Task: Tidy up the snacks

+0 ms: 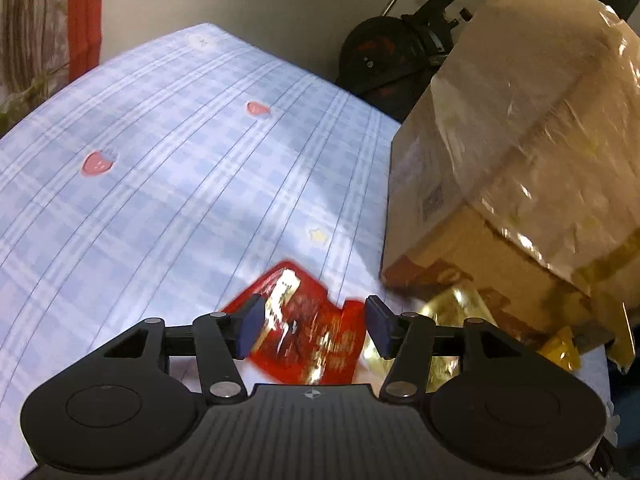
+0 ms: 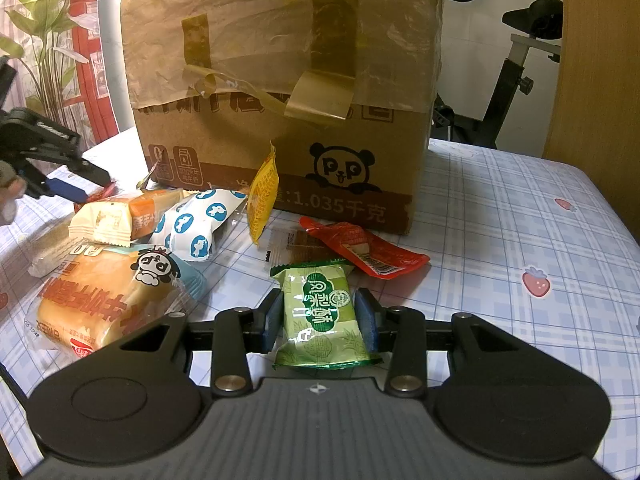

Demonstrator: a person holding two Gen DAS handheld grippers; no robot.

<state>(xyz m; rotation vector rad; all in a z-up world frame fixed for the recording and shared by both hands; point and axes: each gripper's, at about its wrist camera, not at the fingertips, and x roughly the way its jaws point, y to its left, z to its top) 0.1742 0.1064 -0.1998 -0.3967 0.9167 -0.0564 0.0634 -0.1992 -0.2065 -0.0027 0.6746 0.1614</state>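
The green snack packet (image 2: 325, 312) sits upright between the jaws of the right gripper (image 2: 320, 318), both blue pads pressing its sides, low in the middle of the right wrist view. That gripper tilts down toward the tabletop (image 2: 500, 248), which wears a blue checked cloth with strawberry prints.

At 12 o'clock from the green packet lies a red sachet (image 2: 366, 250); beyond it stands a taped cardboard box (image 2: 288, 92) with a panda mark. A yellow sachet (image 2: 262, 196) leans on the box front at 11 o'clock. At 10 o'clock lie a white packet with blue spots (image 2: 198, 226) and a cream-and-orange packet (image 2: 120, 216); at 9 o'clock a wrapped bread loaf (image 2: 108, 300).

The left gripper (image 1: 312, 326) also points steeply down, beside the box's other face (image 1: 500, 160). Its jaws stand partly apart, with a red foil packet (image 1: 304, 332), blurred, between them; neither pad clearly presses it. A gold wrapper (image 1: 448, 312) lies at 3 o'clock, against the box foot. An exercise bike (image 2: 520, 68) stands behind the tabletop.
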